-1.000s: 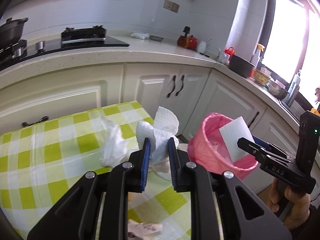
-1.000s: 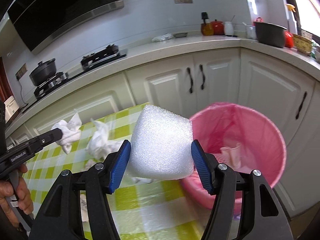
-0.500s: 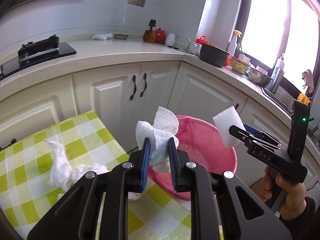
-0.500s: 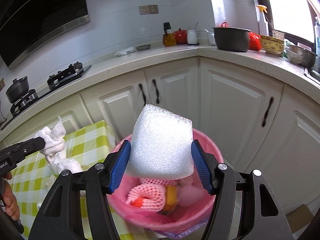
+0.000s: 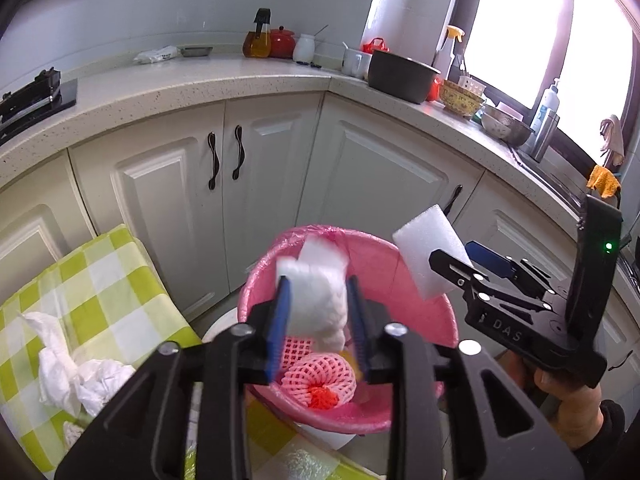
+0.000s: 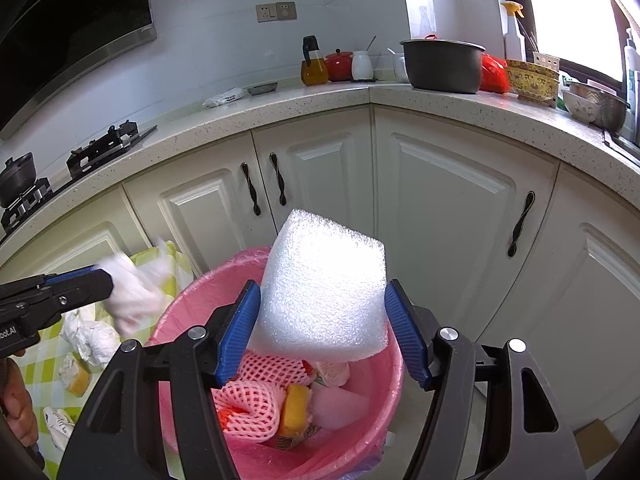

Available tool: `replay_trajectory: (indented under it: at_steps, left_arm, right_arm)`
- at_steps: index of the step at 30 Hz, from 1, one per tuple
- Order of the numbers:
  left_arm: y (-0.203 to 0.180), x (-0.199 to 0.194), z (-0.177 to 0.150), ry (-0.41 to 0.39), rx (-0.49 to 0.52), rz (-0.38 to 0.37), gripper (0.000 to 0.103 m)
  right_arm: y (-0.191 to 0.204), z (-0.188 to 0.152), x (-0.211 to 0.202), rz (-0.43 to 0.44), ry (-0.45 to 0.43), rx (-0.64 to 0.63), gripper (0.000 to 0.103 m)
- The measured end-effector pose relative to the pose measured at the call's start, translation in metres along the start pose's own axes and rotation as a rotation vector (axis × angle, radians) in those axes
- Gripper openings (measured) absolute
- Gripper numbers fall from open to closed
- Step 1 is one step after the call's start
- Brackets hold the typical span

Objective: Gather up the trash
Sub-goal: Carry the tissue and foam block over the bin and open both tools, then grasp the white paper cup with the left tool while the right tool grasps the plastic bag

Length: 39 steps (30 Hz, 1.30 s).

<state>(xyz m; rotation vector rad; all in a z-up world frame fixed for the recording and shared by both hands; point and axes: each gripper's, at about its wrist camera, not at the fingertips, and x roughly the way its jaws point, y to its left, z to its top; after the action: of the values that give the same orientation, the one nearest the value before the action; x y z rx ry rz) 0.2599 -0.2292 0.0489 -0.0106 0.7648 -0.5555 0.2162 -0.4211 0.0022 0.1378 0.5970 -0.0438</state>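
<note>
Both grippers are over the pink bin (image 6: pixel 384 436) and both sets of jaws are opening right now. The left gripper (image 5: pixel 318 312) has the crumpled white tissue (image 5: pixel 316 300) between its blue pads; the wad is blurred, the pads look to have just parted from its sides, and it sits directly above the bin's mouth. From the right wrist view, that same tissue (image 6: pixel 132 292) is a smear of white at the tip of the left gripper (image 6: pixel 105 282), just left of the bin rim.

The right gripper (image 6: pixel 322 328) carries the white foam block (image 6: pixel 324 296), tilted, with a blue pad at each side. Its jaws stand wide, and the block's flanks appear to be touching the pads. The block hangs straight over the bin. Seen from the left wrist, the foam block (image 5: pixel 430 256) juts up from the right gripper (image 5: pixel 460 266), off to the right and over the bin's far rim.

Down below the grippers, inside the bin, there's pink foam netting (image 6: pixel 256 396) and an orange-yellow piece (image 6: pixel 294 404).

Left of the left gripper, on the checked bench (image 5: pixel 108 276), more crumpled tissue (image 5: pixel 76 372) lies near the edge. A hand (image 5: pixel 564 396) grips the right gripper's handle.
</note>
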Motion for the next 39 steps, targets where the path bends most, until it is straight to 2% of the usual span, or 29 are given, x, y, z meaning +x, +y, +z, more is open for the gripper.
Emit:
replay_trajectory:
  at_steps: [1, 3, 11, 18, 24, 31, 39]
  left_arm:
    - [0.000, 0.004, 0.001, 0.005, 0.003, 0.008, 0.042]
    - [0.000, 0.006, 0.000, 0.010, 0.007, 0.009, 0.048]
    - [0.018, -0.019, -0.012, -0.020, -0.025, 0.021, 0.048]
    - [0.054, -0.071, -0.019, -0.095, -0.071, 0.070, 0.050]
    - [0.079, -0.120, -0.034, -0.155, -0.083, 0.124, 0.051]
    - [0.099, -0.166, -0.071, -0.193, -0.104, 0.193, 0.056]
    - [0.123, -0.189, -0.134, -0.164, -0.184, 0.227, 0.059]
  right_arm:
    - [-0.001, 0.000, 0.000, -0.006, -0.003, -0.001, 0.075]
    - [-0.005, 0.001, 0.001, -0.009, -0.009, 0.005, 0.078]
    - [-0.010, -0.002, -0.007, -0.012, -0.023, 0.022, 0.078]
    - [0.003, -0.015, -0.029, -0.013, -0.067, 0.008, 0.079]
    - [0.026, -0.025, -0.050, 0.023, -0.100, -0.011, 0.081]
    - [0.064, -0.041, -0.071, 0.092, -0.111, -0.046, 0.084]
    - [0.103, -0.069, -0.082, 0.165, -0.084, -0.108, 0.085]
